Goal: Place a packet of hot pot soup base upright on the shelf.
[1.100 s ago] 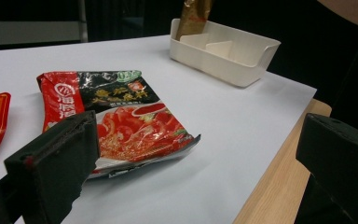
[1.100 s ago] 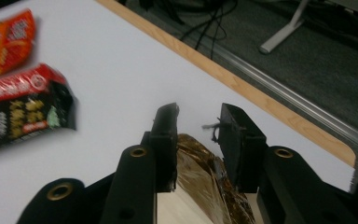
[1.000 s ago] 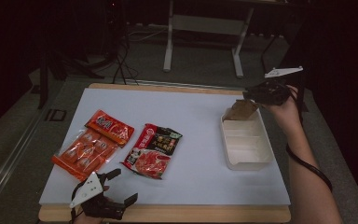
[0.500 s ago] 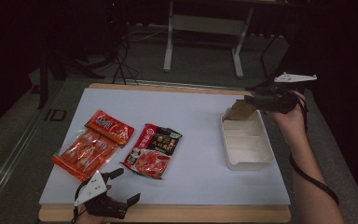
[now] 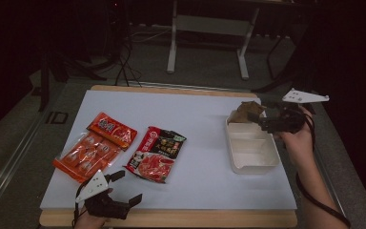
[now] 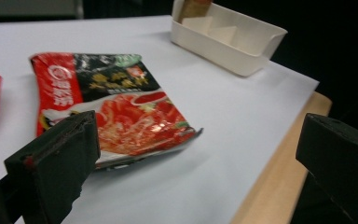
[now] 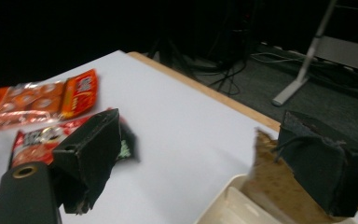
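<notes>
Bottom left of high view: left gripper (image 5: 129, 186) at the near table edge, jaws spread wide, nothing between them.

Just above and right of it: red-and-black packet (image 5: 156, 153), flat on the white table (image 5: 209, 114), apart from the jaws, not touched. Long axis running near to far, top leaning slightly right. In the left gripper view, near short edge facing the jaws and closer to the left-hand one. Judged the next pick. Key relation: lies up-right of the left gripper, far closer to it than to the right one, so probably a short reach forward and right onto that near edge.

Left of centre: orange packets (image 5: 95, 145), flat, just beside the red-and-black one, also on the left gripper's side.

Right of centre: white tray (image 5: 257, 168), long axis near to far, near compartments bare.

Upper right: brown packet (image 5: 245, 112) in the tray's far end, standing up against the far wall.

Beside it: right gripper (image 5: 259, 122), jaws pointing left, just been opening, now wide. In the right gripper view, brown packet low by the right-hand jaw, pads not clamping it; judged let go.
</notes>
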The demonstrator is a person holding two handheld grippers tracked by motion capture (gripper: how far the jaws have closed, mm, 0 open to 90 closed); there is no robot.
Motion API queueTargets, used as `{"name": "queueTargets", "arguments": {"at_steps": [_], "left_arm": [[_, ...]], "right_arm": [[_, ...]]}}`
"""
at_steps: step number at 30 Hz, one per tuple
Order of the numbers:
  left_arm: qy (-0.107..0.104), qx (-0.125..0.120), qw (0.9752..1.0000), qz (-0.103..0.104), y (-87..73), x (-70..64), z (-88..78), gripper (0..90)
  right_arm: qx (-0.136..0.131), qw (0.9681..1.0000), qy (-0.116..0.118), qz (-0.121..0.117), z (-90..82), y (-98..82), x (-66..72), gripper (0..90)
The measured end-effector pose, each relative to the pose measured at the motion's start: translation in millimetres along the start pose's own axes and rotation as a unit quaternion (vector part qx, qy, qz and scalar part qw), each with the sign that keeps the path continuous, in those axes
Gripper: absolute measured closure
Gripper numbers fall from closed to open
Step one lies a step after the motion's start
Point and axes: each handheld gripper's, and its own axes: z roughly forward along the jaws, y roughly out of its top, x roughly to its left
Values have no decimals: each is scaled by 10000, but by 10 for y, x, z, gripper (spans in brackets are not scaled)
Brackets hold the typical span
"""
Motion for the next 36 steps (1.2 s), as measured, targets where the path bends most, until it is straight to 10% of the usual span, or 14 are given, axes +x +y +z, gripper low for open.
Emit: {"name": "queueTargets", "arguments": {"at_steps": [23,36], "left_arm": [[-270,530,9975,380,367,33,113,17],[25,653,9971,384,569,304,139,98]], "right_arm": [[-473,9987,125,-153,-257,-661,655,127],[-701,9971,251,-128,-436,-915,938,135]]}}
